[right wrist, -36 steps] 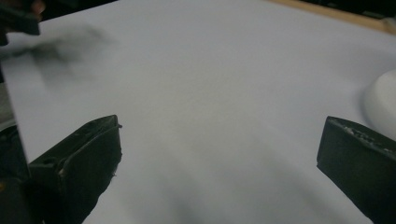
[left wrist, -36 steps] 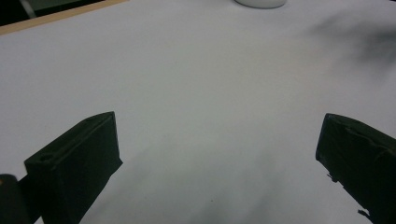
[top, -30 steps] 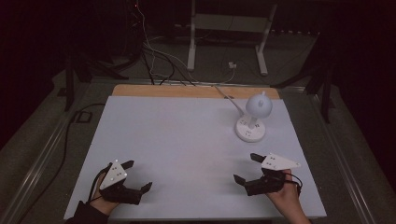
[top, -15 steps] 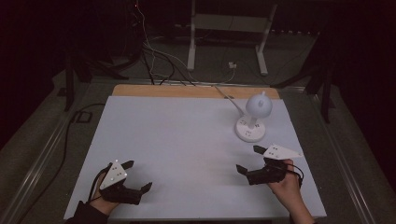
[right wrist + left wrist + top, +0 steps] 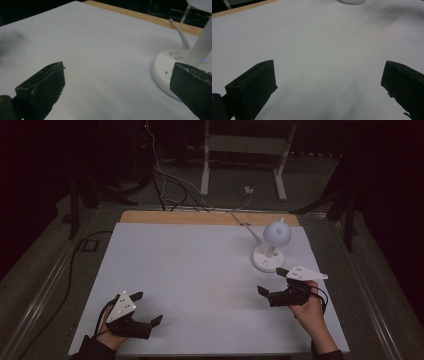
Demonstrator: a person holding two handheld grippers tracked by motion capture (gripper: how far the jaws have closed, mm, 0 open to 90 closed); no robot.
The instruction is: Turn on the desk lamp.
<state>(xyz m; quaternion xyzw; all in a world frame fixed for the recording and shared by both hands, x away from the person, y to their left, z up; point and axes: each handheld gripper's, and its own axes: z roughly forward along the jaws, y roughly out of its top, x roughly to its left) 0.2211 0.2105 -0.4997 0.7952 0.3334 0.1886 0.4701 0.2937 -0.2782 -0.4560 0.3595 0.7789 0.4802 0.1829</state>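
Note:
A small white desk lamp (image 5: 272, 240) with a round base (image 5: 267, 259) stands at the back right of the white table (image 5: 200, 270); its base (image 5: 172, 75) and stem show in the right gripper view. My right gripper (image 5: 272, 280) is open just in front of the lamp base, jaws wide, nothing between them. In the right gripper view the right jaw overlaps the base edge. My left gripper (image 5: 147, 309) rests open near the front left edge, over bare table (image 5: 324, 62). The lamp base (image 5: 352, 1) peeks in at the top of the left gripper view.
The lamp's white cable (image 5: 245, 227) runs back over the wooden strip (image 5: 200, 217) at the table's far edge. Behind the table are cables on the floor (image 5: 165, 175) and a white stand (image 5: 245, 150). A black cable (image 5: 75, 255) runs along the table's left side.
My right gripper has moved forward and a little left toward the lamp base, staying open. The left gripper has stayed still.

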